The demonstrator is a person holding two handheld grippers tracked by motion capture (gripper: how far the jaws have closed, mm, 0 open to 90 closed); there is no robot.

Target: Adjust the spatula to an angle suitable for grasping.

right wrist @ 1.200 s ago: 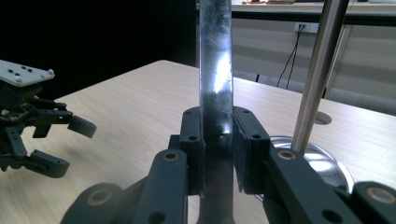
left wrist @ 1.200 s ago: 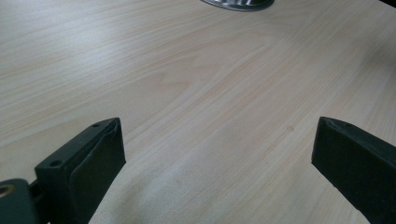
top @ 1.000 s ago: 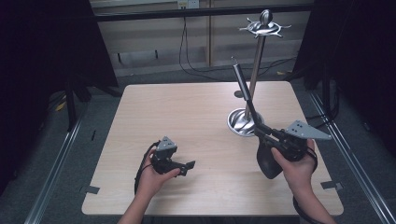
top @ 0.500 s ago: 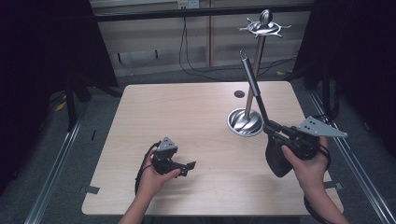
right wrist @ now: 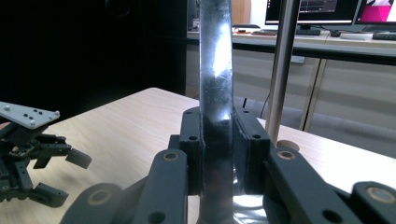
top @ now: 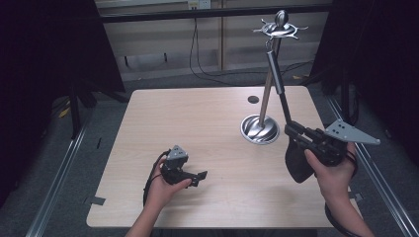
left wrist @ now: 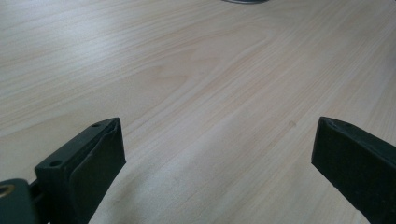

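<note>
A pale wooden table [top: 197, 118] stands on a grey floor in a dim room, dark curtains to either side and cables trailing along the back wall. At left, the left gripper [top: 197, 177] rests low over the tabletop in the person's left hand [top: 160, 185], its two black jaws spread wide with bare wood grain between them. Right of centre rises one chrome stand [top: 260, 129], a round base with a slim pole topped by a ring of hooks [top: 279, 28]. At far right, the right gripper [top: 291, 129] clamps the flat handle of a long black utensil [top: 277, 84], held aloft and leaning toward the hooks; its broad dark head [top: 298, 162] hangs below the hand. Two grippers, one stand, one utensil, and one small dark hole [top: 253, 99] in the tabletop. The utensil's upper tip merges with the pole, so whether it touches a hook cannot be told.
</note>
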